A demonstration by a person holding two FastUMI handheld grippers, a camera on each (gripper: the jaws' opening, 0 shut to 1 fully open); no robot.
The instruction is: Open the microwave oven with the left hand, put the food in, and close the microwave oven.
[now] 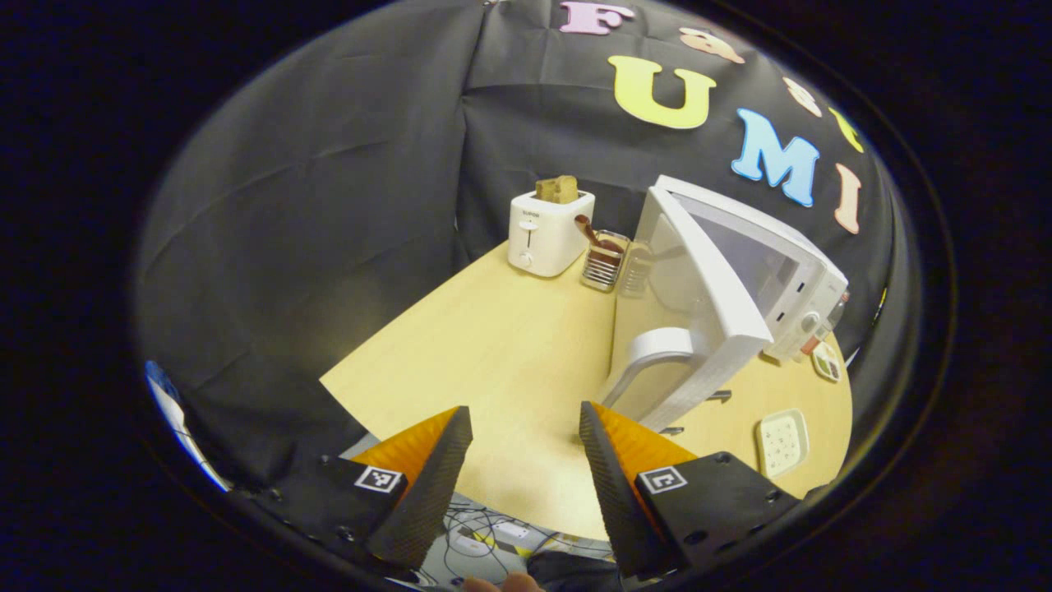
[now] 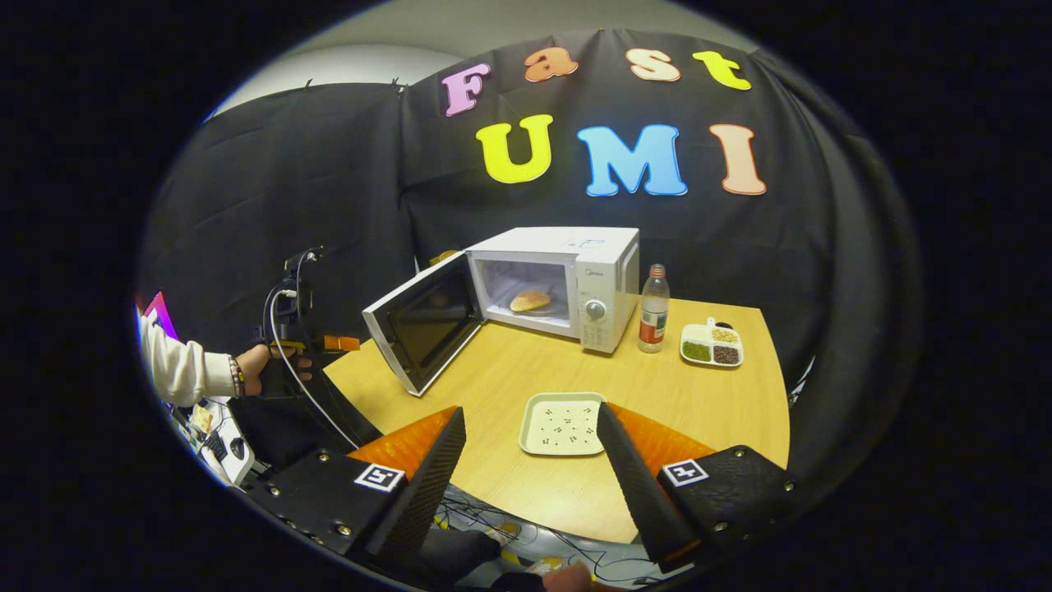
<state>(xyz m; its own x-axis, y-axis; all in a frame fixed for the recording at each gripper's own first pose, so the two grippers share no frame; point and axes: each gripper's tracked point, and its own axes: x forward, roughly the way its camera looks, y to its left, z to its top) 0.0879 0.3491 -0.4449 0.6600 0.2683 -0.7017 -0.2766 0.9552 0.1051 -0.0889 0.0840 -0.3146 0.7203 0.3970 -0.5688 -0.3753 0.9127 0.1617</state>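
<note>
The white microwave (image 2: pixel 604 271) stands at the back of the table with its door (image 2: pixel 427 325) swung wide open to the left. A round bun (image 2: pixel 530 300) lies inside the cavity. In the left gripper view the door (image 1: pixel 711 288) is seen almost edge-on, its curved handle (image 1: pixel 649 353) just beyond my right finger. My left gripper (image 1: pixel 524 411) is open and holds nothing; in the right gripper view a hand holds the left gripper (image 2: pixel 339 343) left of the door, apart from it. My right gripper (image 2: pixel 530 444) hovers open and holding nothing over the table's front, near a pale square plate (image 2: pixel 563 423).
A white toaster (image 1: pixel 546 234) with bread in it and a utensil holder (image 1: pixel 604 259) stand at the table's (image 1: pixel 493 345) far end. A plastic bottle (image 2: pixel 654 308) and a divided dish (image 2: pixel 712 344) of grains sit right of the microwave. Cables lie below the table's front edge.
</note>
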